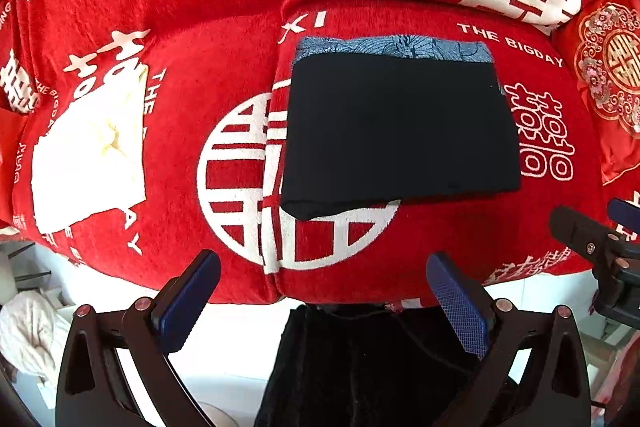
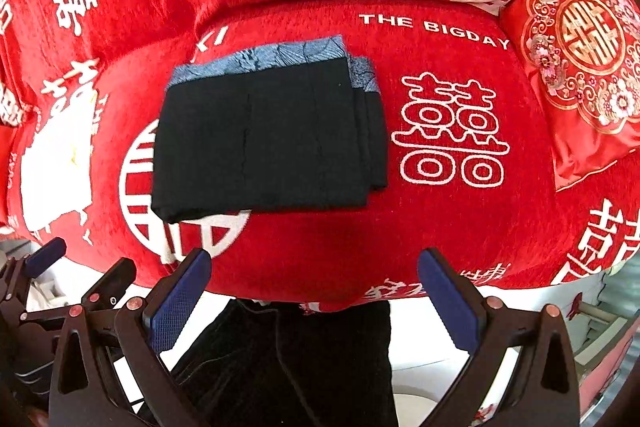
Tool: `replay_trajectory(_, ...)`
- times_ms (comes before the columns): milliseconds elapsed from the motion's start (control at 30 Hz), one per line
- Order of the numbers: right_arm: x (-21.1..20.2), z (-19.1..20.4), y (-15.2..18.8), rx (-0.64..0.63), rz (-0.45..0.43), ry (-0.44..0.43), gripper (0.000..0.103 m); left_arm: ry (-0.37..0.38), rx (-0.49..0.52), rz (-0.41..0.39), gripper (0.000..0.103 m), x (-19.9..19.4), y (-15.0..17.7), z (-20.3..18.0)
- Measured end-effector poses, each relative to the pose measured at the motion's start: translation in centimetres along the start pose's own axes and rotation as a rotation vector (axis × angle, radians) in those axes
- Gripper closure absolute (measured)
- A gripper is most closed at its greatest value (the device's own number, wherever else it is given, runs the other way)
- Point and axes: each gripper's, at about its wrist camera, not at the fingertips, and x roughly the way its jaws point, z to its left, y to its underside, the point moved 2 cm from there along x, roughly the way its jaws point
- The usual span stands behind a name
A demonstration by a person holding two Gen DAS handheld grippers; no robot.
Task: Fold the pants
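Black pants [image 1: 400, 131] with a blue patterned waistband lie folded into a flat rectangle on the red sofa seat [image 1: 360, 251]; they also show in the right wrist view [image 2: 264, 143]. My left gripper [image 1: 324, 283] is open and empty, held back over the seat's front edge, apart from the pants. My right gripper [image 2: 314, 279] is open and empty too, at the front edge, right of the left one. The right gripper also shows at the far right of the left wrist view [image 1: 592, 227].
A white folded cloth [image 1: 88, 155] lies on the seat at the left. A red embroidered cushion [image 2: 576, 67] leans at the right. A dark fabric [image 1: 360, 367] hangs below the seat's front edge. A pale bundle [image 1: 28, 331] lies on the floor at lower left.
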Motion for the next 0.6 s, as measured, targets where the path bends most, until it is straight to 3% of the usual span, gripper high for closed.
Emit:
replay_trajectory(300,1.9,-0.6,-0.4,-0.049,0.022,0.027,0.0,-0.03,-0.021,0.04,0.0,2.2,0.1,-1.2)
replay_trajectory(600,2.3,-0.6,-1.0,-0.053,0.021,0.027,0.0,-0.039,-0.021,0.028,0.0,2.1,-0.5,-1.6)
